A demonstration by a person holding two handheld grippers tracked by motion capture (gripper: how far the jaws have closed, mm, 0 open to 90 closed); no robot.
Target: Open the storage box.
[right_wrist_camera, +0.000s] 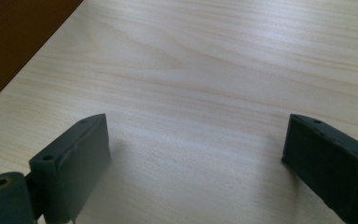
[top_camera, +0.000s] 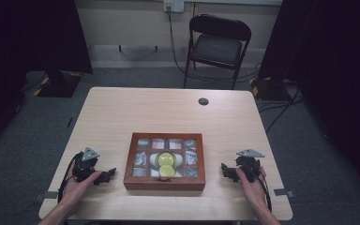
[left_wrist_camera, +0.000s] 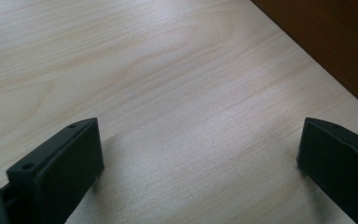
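Note:
A brown wooden box (top_camera: 164,183) with a windowed glass lid sits at the table's front middle. Through the panes I see two yellow-green round objects (top_camera: 166,165) on something white. My left gripper (top_camera: 107,176) rests on the table just left of the box, held by a hand, its jaws wide apart with bare wood between them (left_wrist_camera: 200,140). My right gripper (top_camera: 227,171) rests just right of the box, also open over bare wood (right_wrist_camera: 196,135). The box's dark side shows at the top right of the left gripper view (left_wrist_camera: 326,42) and the top left of the right gripper view (right_wrist_camera: 14,37).
The light wooden table (top_camera: 168,112) has a small round dark grommet (top_camera: 203,101) near its far edge. A black folding chair (top_camera: 218,47) stands beyond the table. Cables run along the grey floor, and dark curtains hang at both sides.

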